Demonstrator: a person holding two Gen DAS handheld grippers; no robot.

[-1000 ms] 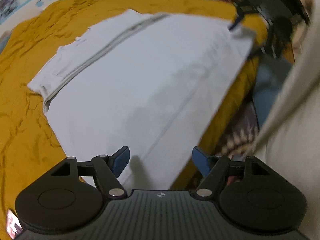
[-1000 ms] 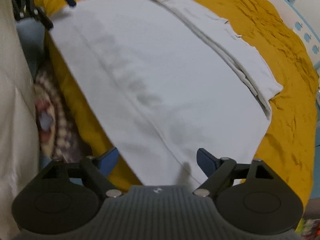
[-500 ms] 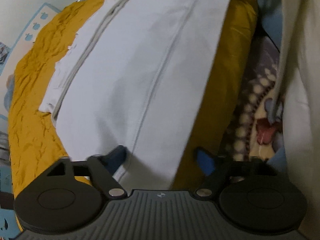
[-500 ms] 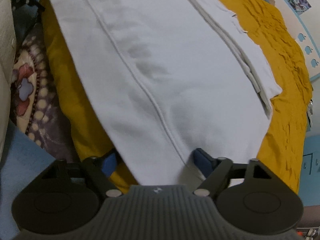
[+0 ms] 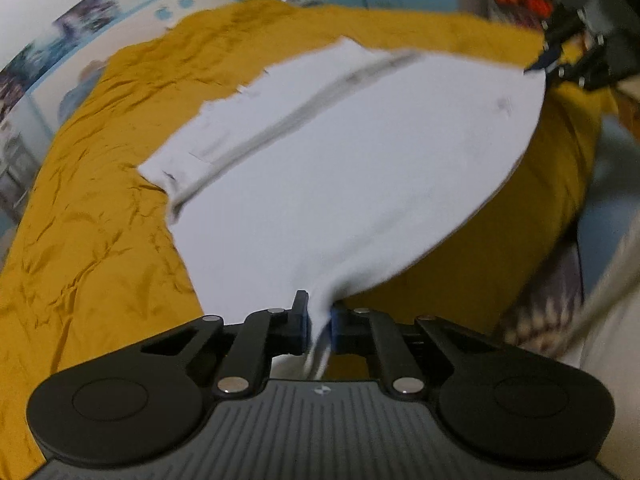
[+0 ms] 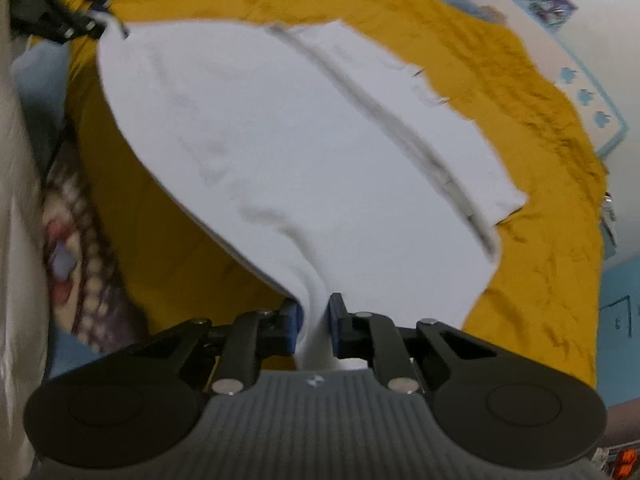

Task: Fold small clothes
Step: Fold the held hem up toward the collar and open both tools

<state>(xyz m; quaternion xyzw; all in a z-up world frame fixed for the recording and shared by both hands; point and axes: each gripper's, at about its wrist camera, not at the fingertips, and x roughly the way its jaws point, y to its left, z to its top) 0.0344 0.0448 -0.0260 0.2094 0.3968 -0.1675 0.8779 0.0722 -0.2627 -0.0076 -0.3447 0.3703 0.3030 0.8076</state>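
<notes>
A white garment [image 5: 340, 152] [image 6: 304, 160] lies partly folded on a mustard-yellow bedspread [image 5: 92, 208] [image 6: 532, 128], a grey seam running along its far side. My left gripper [image 5: 319, 320] is closing, its jaws pinching the near corner of the cloth, which bunches up between the pads. My right gripper [image 6: 314, 320] is closing too, with the other near corner pinched between its pads. Each gripper shows in the other's view at the far corner of the near edge: the right gripper [image 5: 560, 60], the left gripper [image 6: 80, 16]. The near edge sags between them, lifted off the bed.
The bed's near edge drops to a patterned blanket [image 5: 552, 300] [image 6: 76, 216] and a blue surface [image 6: 36, 76]. A person's pale clothing [image 5: 616, 328] stands close beside it. Walls with blue decals [image 6: 592, 100] lie beyond the bed.
Both grippers went from wide open around the near edge of the garment to pinched on its corners. The edge has lifted, and the views tilted back up over the bed.
</notes>
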